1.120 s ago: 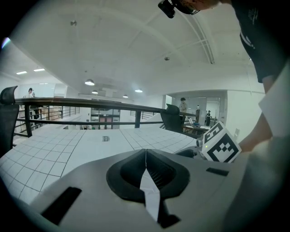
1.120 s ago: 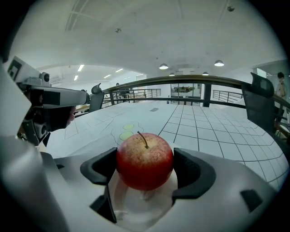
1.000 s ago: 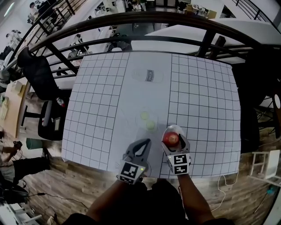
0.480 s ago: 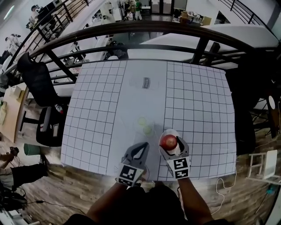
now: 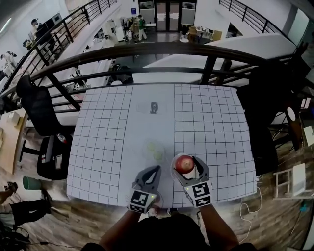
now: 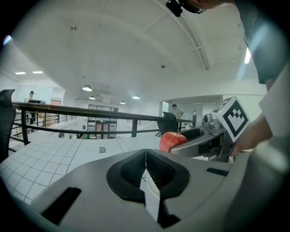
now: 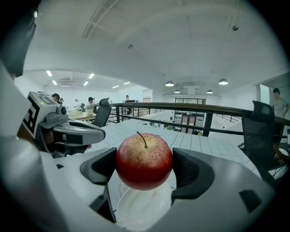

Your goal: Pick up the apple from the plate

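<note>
The apple [image 7: 144, 159] is showing a rounded red skin flecked with yellow toward the top, its thin brown stem standing upright. The right gripper [image 5: 186, 165] is clamping it between both fingers, directly over a white plate [image 7: 136, 206] near the front edge of the table [image 5: 211, 122]. The left gripper [image 5: 154, 171] is hovering just beside it, fingers pressed together with nothing between them. The table is showing a white top ruled with a black grid. A dark railing [image 5: 147, 51] is curving behind it, with a black chair [image 5: 37, 103] standing at the left and an open office [image 5: 147, 14] lying beyond.
</note>
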Motion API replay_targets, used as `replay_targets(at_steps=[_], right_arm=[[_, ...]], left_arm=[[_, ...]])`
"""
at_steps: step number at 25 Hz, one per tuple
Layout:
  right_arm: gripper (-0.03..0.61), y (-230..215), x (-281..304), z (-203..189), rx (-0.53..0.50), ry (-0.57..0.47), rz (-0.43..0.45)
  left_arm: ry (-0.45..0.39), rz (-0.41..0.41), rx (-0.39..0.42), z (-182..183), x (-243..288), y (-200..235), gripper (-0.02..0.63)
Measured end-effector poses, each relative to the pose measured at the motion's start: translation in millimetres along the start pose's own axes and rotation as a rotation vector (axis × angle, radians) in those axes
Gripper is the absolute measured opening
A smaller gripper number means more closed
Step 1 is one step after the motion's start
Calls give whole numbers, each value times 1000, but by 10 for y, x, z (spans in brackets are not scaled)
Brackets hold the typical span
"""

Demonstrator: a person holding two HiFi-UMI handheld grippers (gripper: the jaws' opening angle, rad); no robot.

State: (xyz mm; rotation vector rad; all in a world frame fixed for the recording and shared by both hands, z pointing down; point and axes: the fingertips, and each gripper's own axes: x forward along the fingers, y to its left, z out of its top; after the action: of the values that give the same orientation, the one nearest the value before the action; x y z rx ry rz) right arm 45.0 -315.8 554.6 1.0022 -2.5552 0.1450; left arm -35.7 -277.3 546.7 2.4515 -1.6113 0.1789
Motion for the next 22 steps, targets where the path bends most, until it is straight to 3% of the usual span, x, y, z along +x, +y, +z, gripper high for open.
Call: replay_targets(at_steps=[9,17,22], right_arm=[[377,40,-420,647,-41,-171,-58],[377,37,-689,892,-85,-254,-124],[377,16,-782,931,-73,-292,-148]], left_arm=[[-72,-76,39,420,28,-136,23],[-115,-115,128,669,38,-269,23],[-113,-129,143,678,18,-306,23]])
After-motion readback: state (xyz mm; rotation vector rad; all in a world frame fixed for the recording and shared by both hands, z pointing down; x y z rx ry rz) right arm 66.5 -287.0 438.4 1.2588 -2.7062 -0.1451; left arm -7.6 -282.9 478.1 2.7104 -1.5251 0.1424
